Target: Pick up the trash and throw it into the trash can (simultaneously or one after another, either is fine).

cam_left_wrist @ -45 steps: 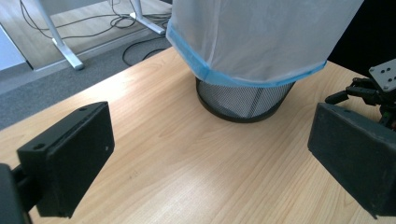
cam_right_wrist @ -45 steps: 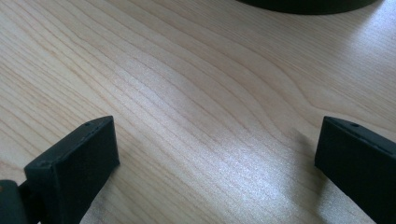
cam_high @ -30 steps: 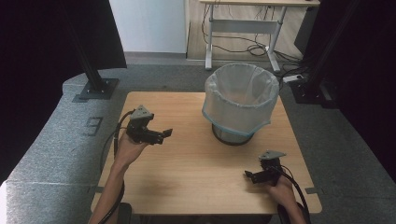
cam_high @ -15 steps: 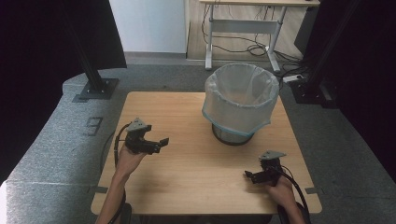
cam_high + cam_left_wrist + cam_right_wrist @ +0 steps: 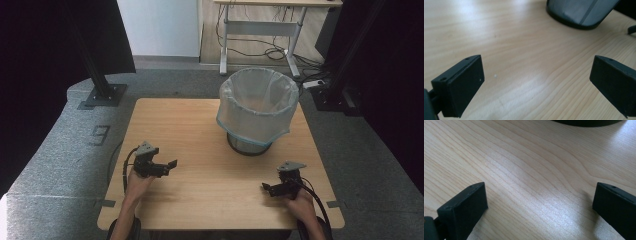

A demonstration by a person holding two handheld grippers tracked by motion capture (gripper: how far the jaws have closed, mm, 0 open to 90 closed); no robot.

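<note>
Left tool (image 5: 167,165) and right tool (image 5: 270,189), both with jaws wide apart and empty, low over the bare wooden counter (image 5: 210,150) at its near corners. The lined mesh bin (image 5: 257,107) stands upright at the far right, well apart from both tools, nearer the right one.

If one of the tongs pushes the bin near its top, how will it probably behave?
The dark mesh bin with clear plastic liner is probably light, so it would likely slide or tip. Its loose liner looks floppy and slippery, a poor grip.
</note>
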